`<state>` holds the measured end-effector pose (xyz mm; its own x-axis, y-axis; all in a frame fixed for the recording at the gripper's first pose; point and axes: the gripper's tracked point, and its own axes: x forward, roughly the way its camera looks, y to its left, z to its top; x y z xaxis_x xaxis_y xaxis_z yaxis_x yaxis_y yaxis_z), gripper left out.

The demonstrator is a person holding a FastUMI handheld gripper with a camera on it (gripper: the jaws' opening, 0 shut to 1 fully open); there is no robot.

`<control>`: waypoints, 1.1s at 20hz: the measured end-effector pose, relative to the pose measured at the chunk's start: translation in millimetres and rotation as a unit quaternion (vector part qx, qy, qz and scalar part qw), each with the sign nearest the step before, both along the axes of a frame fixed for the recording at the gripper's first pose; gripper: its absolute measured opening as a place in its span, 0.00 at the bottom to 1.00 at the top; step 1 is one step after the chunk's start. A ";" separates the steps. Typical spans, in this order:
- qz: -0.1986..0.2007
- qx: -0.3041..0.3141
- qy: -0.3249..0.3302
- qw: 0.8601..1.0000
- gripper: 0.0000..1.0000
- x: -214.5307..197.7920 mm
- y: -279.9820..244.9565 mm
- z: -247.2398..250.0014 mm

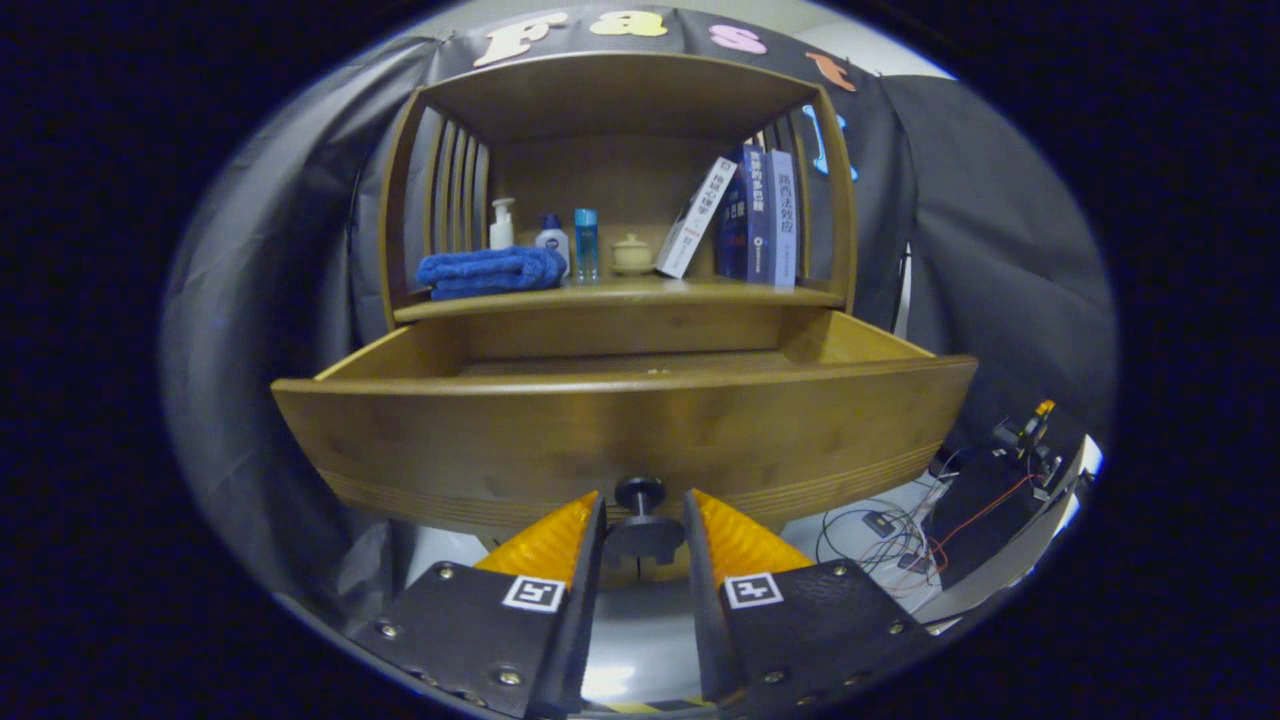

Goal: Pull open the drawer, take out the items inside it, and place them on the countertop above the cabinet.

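In the gripper view, the tongs (643, 520) sat narrowed around the drawer's knob (641, 494), a finger close on each side. The drawer (620, 430) stood pulled open just beyond them, and above it the counter (620, 295) carried a folded towel (490, 271), bottles (552, 240) and books (755, 215).

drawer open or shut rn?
Open. The drawer juts out well past the shelf edge, its inner floor showing. The gripper fingers flank its knob; contact cannot be told.
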<state>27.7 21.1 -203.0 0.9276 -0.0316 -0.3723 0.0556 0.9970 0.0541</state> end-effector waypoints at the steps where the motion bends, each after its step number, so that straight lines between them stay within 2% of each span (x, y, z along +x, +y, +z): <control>1: -0.004 0.001 -0.026 1.000 0.43 3.1 -0.9 19.6; 4: -0.020 -0.011 -0.077 0.997 0.43 20.5 -8.7 72.8; 9: -0.032 -0.020 -0.046 0.998 0.43 76.6 -15.8 95.5; 15: -0.053 0.002 0.063 0.997 0.44 136.6 -14.2 58.1; 18: -0.045 0.026 0.126 0.991 0.44 147.6 -6.3 34.0; 22: -0.050 0.024 0.193 0.980 0.44 157.4 -9.0 -3.8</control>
